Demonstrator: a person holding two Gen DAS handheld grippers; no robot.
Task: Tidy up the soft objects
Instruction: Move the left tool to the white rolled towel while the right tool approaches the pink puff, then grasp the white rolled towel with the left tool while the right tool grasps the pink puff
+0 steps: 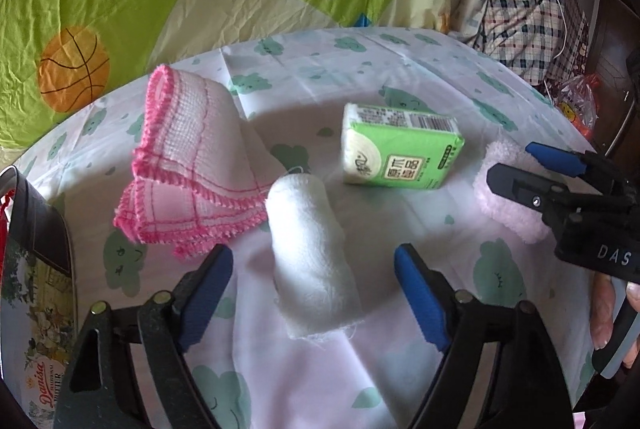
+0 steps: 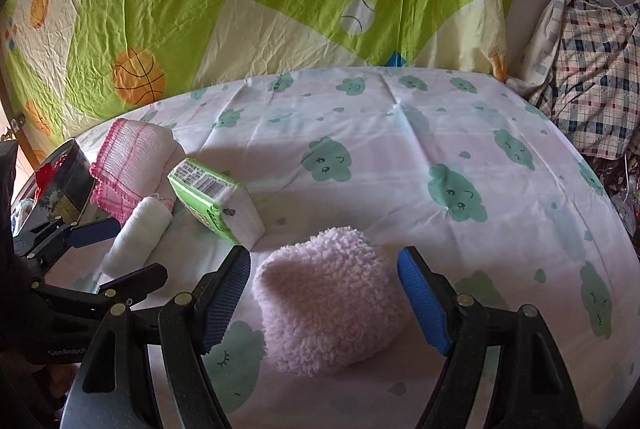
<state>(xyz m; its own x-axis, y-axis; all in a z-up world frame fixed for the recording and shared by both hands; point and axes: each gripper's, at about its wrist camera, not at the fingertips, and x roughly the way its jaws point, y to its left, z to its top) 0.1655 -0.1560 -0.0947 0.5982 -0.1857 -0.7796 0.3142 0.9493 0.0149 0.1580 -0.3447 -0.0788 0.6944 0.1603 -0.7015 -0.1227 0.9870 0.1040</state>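
From the left wrist, the left gripper (image 1: 314, 293) has its fingers apart, straddling the rolled white terry towel (image 1: 310, 261) on the cloud-print bed sheet (image 1: 400, 69); close squarely across the roll's middle.

From the right wrist, the right gripper (image 2: 324, 303) likewise brackets the fluffy pink fleece bundle (image 2: 328, 309), untouched; sink deeper before squeezing.

Bright daylight, soft shadows on the sheet (image 2: 400, 133), sharp centre, heavy fisheye bending and dark vignette corners.

Black hand-held gripper (image 1: 314, 303) — blue ribbed pads (image 1: 420, 303), brass screws, white "DAS" lettering.
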